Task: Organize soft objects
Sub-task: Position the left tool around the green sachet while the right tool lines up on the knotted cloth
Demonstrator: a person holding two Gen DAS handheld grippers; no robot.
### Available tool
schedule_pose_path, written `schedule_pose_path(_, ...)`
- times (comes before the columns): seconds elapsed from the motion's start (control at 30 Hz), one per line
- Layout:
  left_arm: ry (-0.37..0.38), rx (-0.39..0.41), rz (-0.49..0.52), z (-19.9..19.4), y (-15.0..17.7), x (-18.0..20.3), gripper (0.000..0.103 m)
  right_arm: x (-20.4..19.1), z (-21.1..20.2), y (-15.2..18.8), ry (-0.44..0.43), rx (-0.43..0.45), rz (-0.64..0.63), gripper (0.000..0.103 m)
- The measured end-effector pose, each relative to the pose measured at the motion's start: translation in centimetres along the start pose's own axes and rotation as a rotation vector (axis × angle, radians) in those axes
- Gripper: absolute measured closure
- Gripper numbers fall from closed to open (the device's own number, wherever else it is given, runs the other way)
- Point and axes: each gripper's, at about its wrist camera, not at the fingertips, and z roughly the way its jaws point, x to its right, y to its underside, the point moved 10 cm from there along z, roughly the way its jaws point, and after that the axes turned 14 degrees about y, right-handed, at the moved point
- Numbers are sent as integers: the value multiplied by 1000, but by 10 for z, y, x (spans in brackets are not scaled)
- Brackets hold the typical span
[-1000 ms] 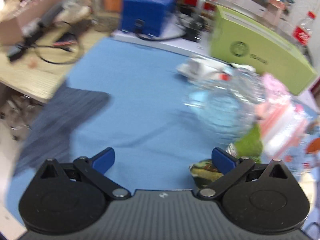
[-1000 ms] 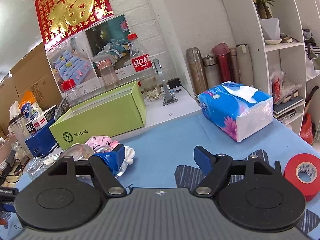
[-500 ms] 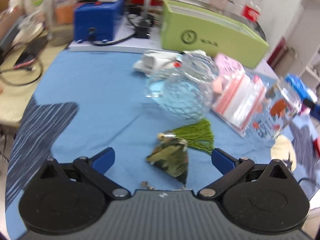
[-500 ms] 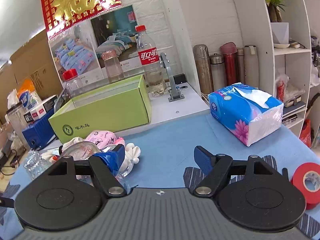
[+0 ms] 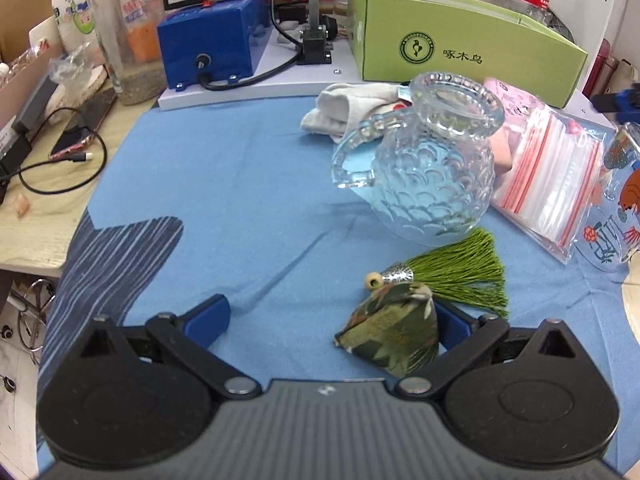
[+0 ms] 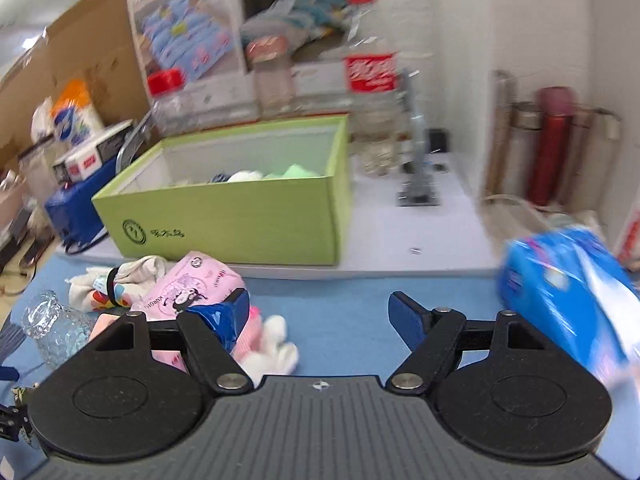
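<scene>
left tool poised at the fabric sachet, glass close by

the left tool (image 5: 324,320) is seen with its jaws spread wide and nothing gripped; the green patterned sachet (image 5: 394,334) lies on the blue bench cloth (image 5: 240,184) between them, pressed close to the right-hand finger and well apart from the left-hand one. its green tassel (image 5: 460,276) trails away from the sachet toward the glass jug (image 5: 424,168), which stands just beyond the tassel. the right tool (image 6: 318,316) is also spread, with nothing between its jaws; beside its left-hand finger lie a pink packet (image 6: 192,284) and a white plush toy (image 6: 272,350).

the green box (image 6: 240,216), already holding soft things, is judged to be the goal; it stands beyond the jug from the sachet.

an off-centre closure is the likely fault: the sachet could be pushed sideways or pinched only at a corner and dropped. if lifted toward the box, the tassel could drag against the jug and tip it.
</scene>
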Motion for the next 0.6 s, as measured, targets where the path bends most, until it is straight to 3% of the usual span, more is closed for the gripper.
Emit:
schedule_pose_path(0.1, -5, -1, -9, 3, -4, -1, 1, -16, 32, -3, -10, -130, -119, 40)
schedule_pose_path(0.3, -2, -4, -6, 6, -8, -3, 1, -35, 61, 11, -15, -276, -271, 40)
schedule_pose_path(0.37, 1, -4, -2, 6, -8, -4, 1, -26, 62, 16, 48, -280, -320, 40)
schedule_pose_path(0.47, 4, -3, 3, 7, -10, -4, 1, 3, 54, 18, 210, -252, -367, 40)
schedule_pose_path(0.6, 5, 1, 7, 9, -11, -3, 1, 31, 22, 20, 369, -153, -426, 40)
